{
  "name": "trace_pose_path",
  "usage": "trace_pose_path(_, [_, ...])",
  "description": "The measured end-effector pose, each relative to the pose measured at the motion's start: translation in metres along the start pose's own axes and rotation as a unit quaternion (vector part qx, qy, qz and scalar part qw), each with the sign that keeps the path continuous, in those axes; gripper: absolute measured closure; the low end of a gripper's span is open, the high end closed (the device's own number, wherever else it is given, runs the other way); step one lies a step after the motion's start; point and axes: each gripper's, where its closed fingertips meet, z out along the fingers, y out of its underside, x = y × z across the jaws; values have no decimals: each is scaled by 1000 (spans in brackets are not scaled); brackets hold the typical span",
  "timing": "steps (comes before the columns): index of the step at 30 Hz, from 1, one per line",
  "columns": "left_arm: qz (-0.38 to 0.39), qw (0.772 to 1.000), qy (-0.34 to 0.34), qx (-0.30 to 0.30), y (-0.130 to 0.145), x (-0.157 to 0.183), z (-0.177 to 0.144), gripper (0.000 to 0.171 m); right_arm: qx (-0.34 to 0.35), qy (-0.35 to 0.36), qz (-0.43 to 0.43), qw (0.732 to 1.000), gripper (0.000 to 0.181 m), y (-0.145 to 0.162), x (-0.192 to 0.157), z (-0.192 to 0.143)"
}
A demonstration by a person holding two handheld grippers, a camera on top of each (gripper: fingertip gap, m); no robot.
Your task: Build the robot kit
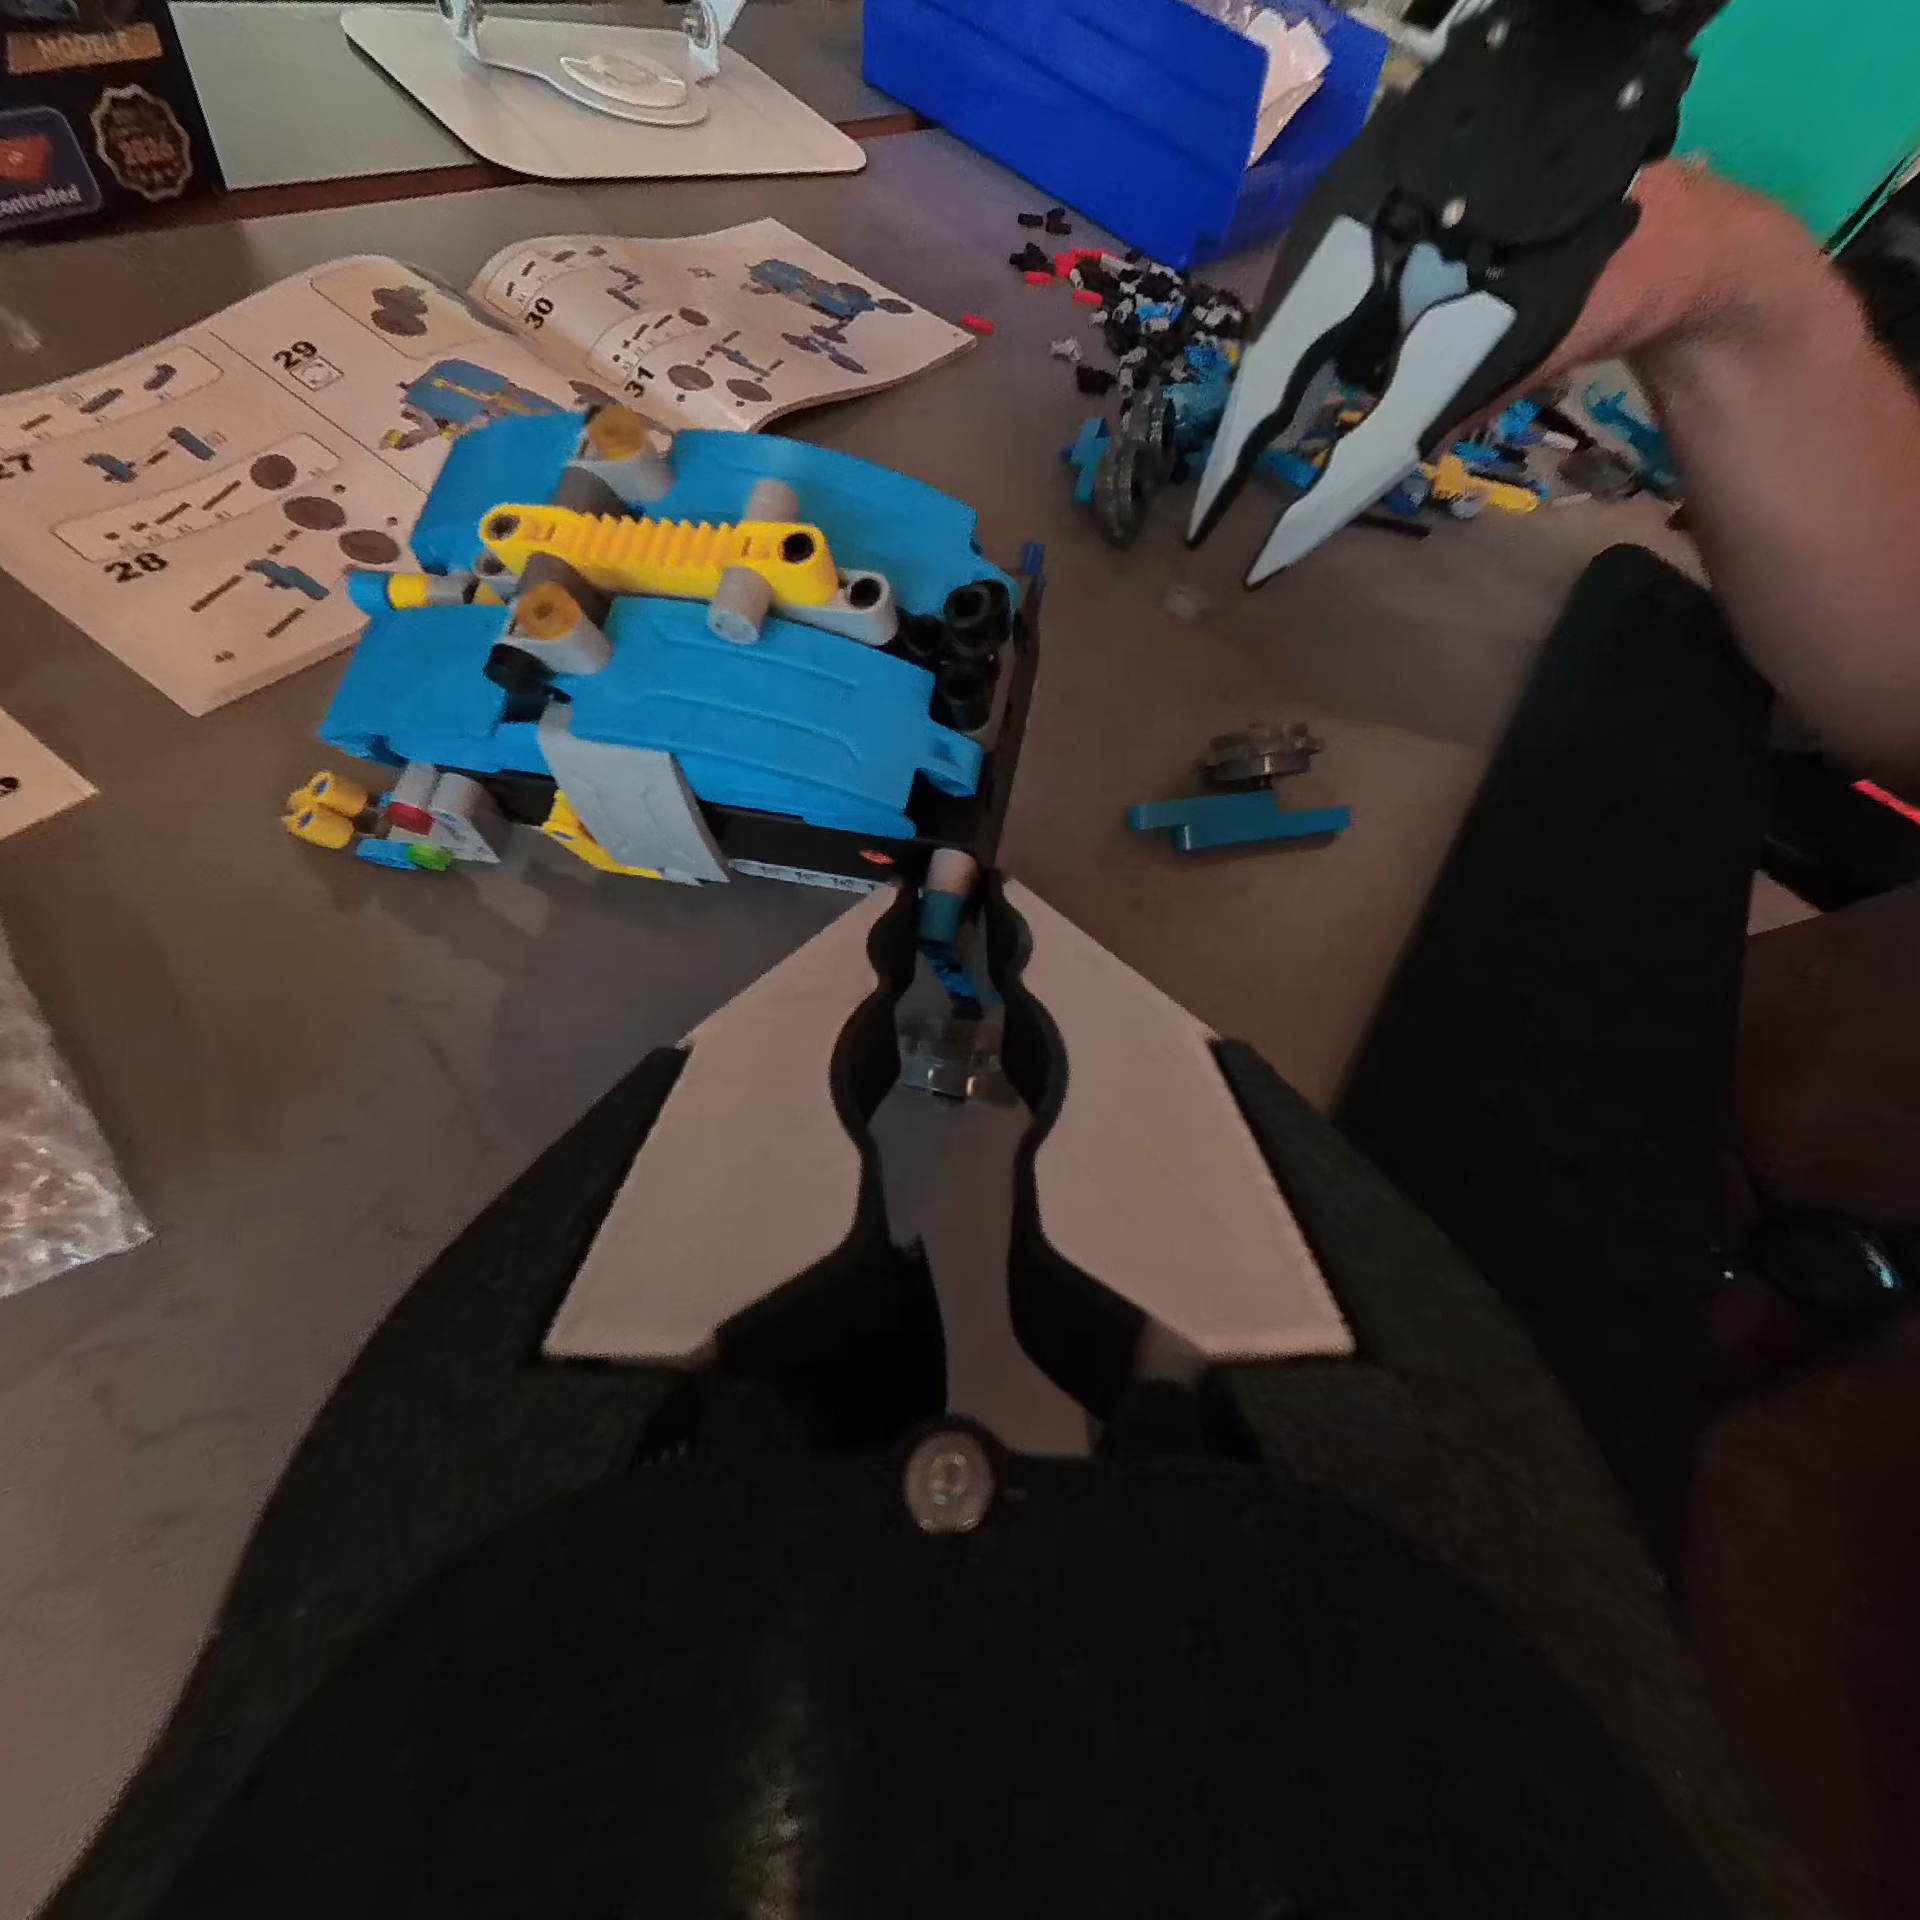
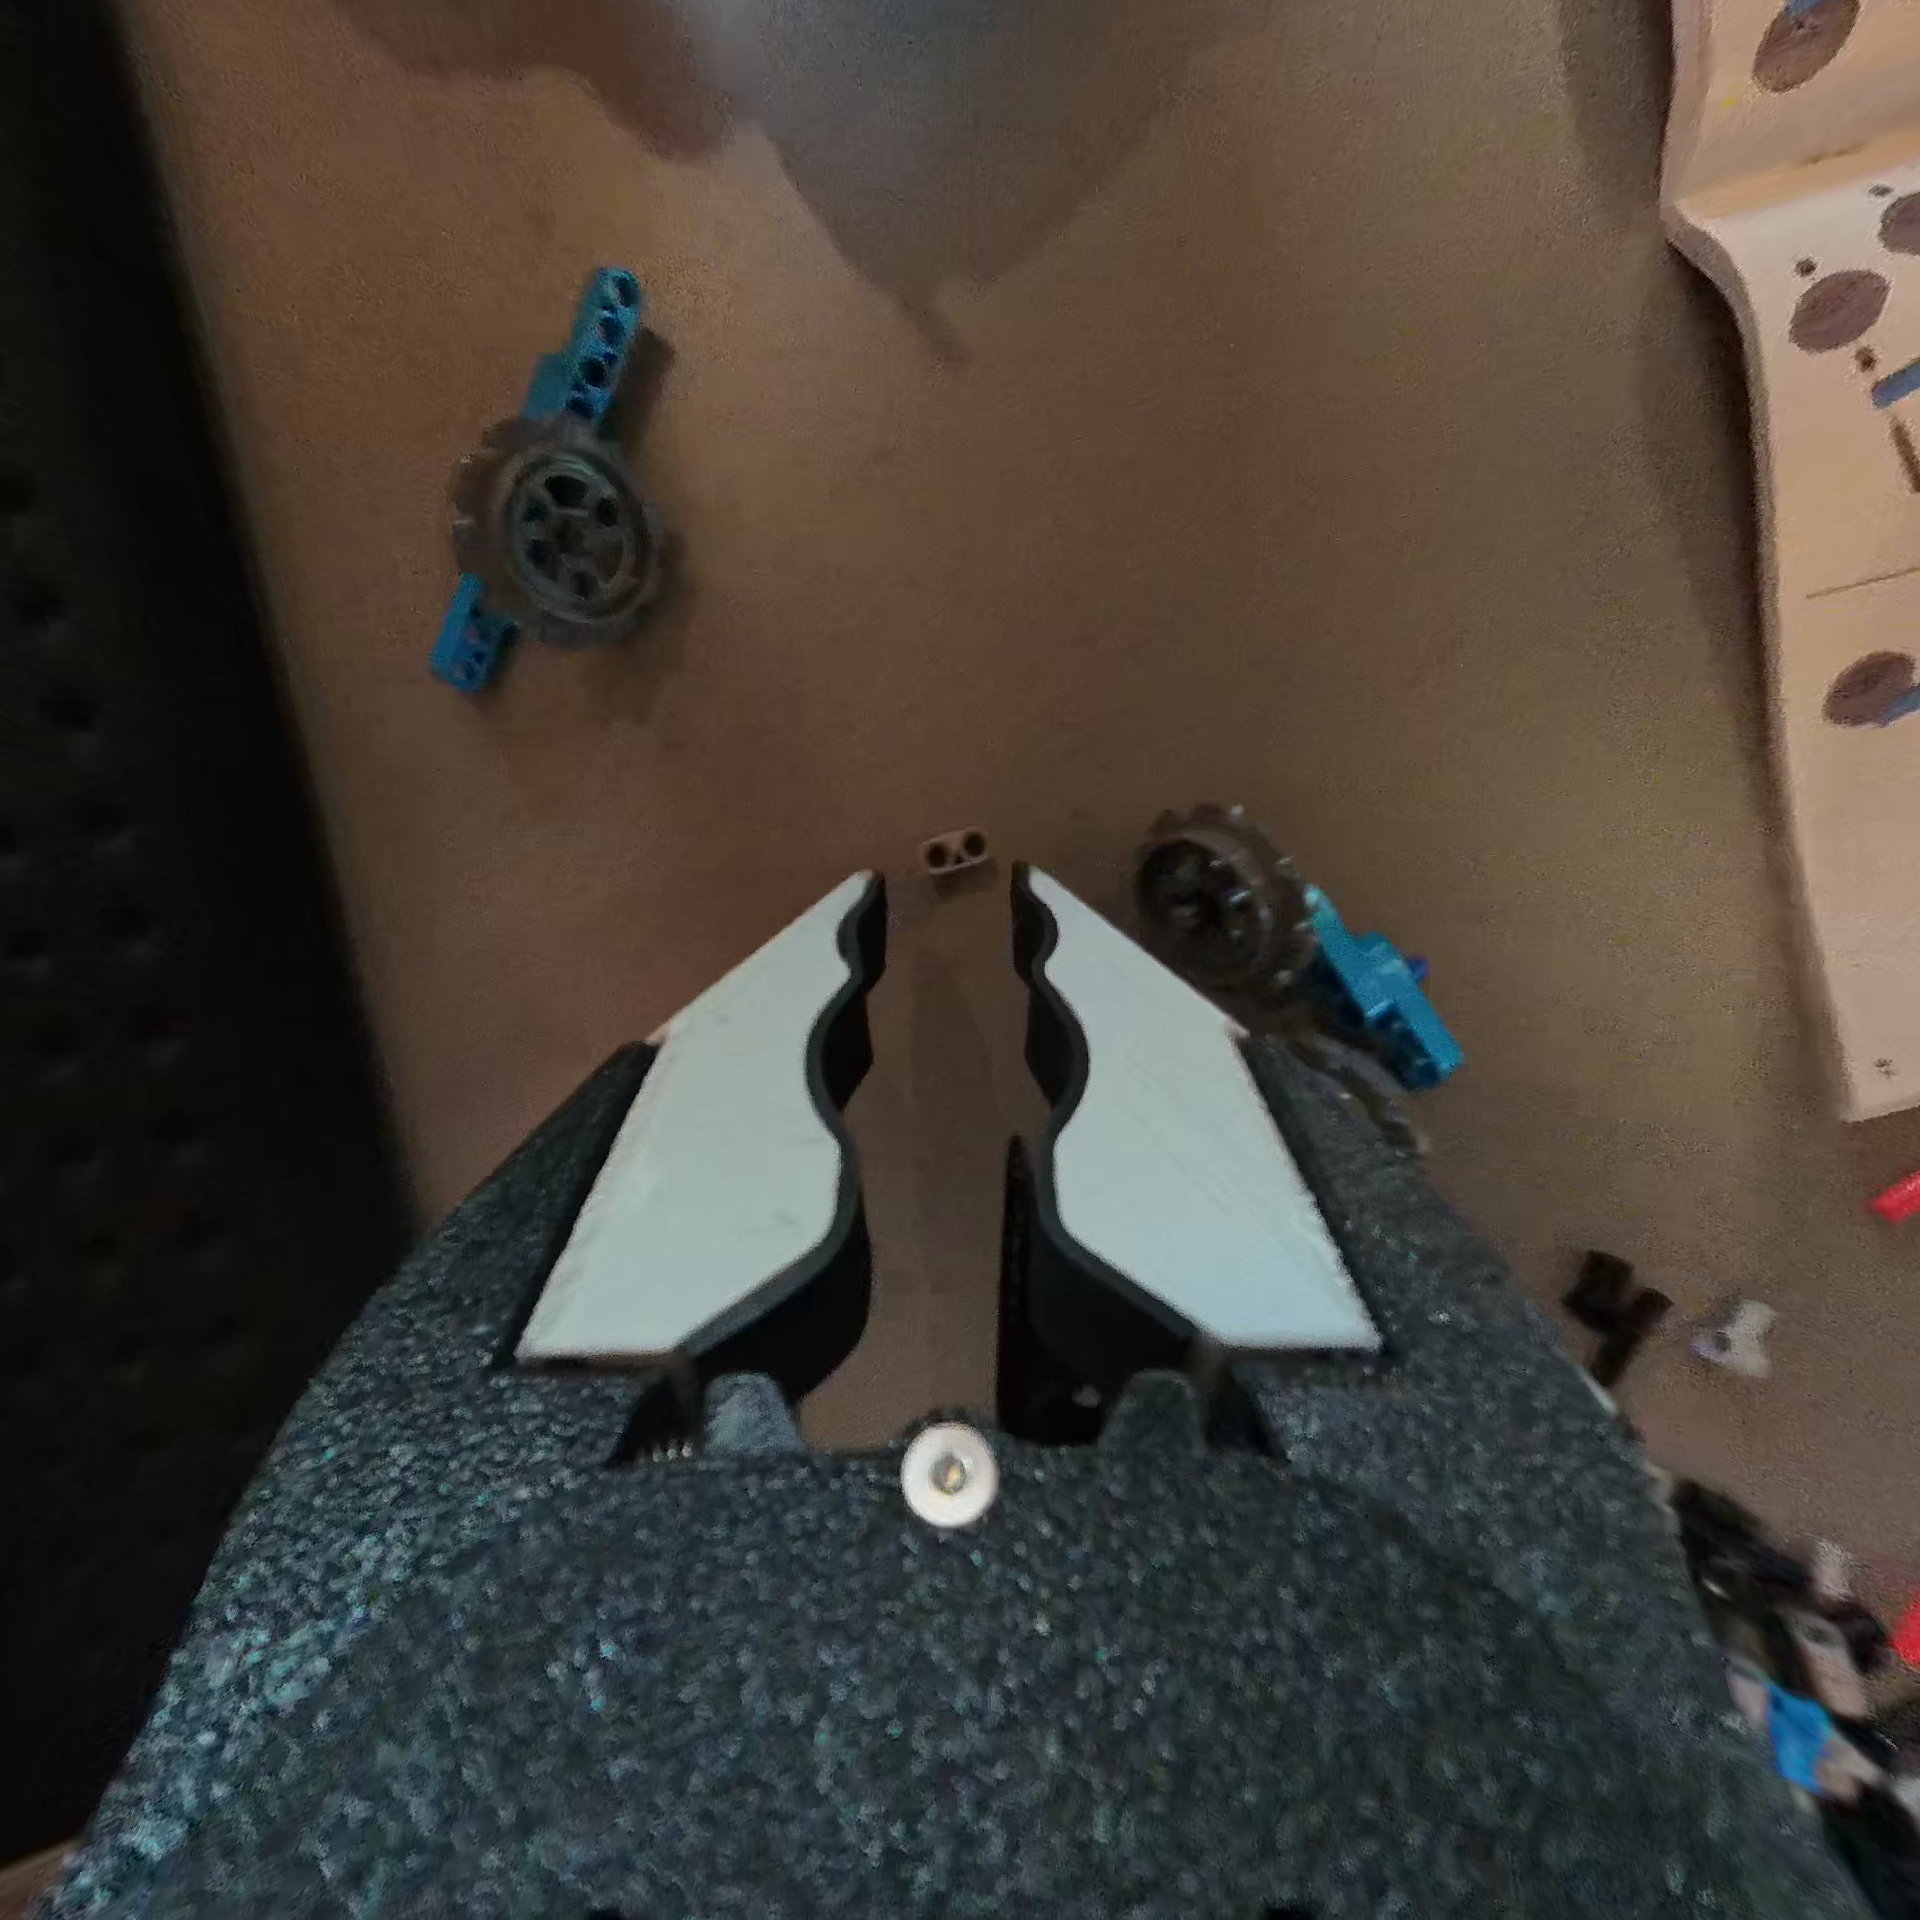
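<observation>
My left gripper is shut on a small blue and grey brick part, held against the near right corner of a blue and yellow brick model lying on the brown table. My right gripper is open and empty, pointing down at the table; a small tan two-hole connector lies just ahead of its fingertips. It also shows in the left wrist view, held by a hand above a pile of loose parts.
A grey gear on a blue beam lies to the left and another gear with a blue part by the right finger. An open instruction booklet, a blue bin and a black perforated surface are around. Spacing between my two grippers at the tips: around 25 cm.
</observation>
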Motion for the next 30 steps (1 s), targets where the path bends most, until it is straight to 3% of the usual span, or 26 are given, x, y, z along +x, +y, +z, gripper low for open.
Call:
trace_pose_path(3, [-28, 999, 24, 13, 0, 1, -1, 161, 52, 0, -12, 999, 160, -1, -3, 4])
trace_pose_path(6, [-51, 998, 34, 24, -1, 2, 0, 162, 46, -10, 7, 999, 158, 0, -1, 14])
trace_pose_path(8, [-45, 998, 21, 25, -1, 4, 0, 162, 24, 5, 26, 999, 159, 5, 6, 18])
trace_pose_path(14, [-57, 998, -23, 5, -6, 18, 0, 163, 49, 11, 111, 993, 159, 2, 0, 19])
trace_pose_path(18, [-74, 997, -25, -6, -4, 25, 10, 165, 65, 34, 162, 984, 168, 0, 5, 20])
trace_pose_path(23, [-39, 999, -30, -16, 0, 31, 16, 165, 85, 44, 169, 981, 173, -6, 4, 23])
trace_pose_path(25, [-27, 999, -14, -14, 1, 32, 15, 165, 140, 26, 148, 979, 173, -35, -1, 15])
trace_pose_path(27, [-19, 1000, 14, -15, 3, 35, 13, 166, 239, -41, 120, 963, 174, -88, -18, -4])
trace_pose_path(30, [4, 998, 59, -24, 6, 37, 9, 166, 313, -148, 13, 938, 174, -145, -48, -19])
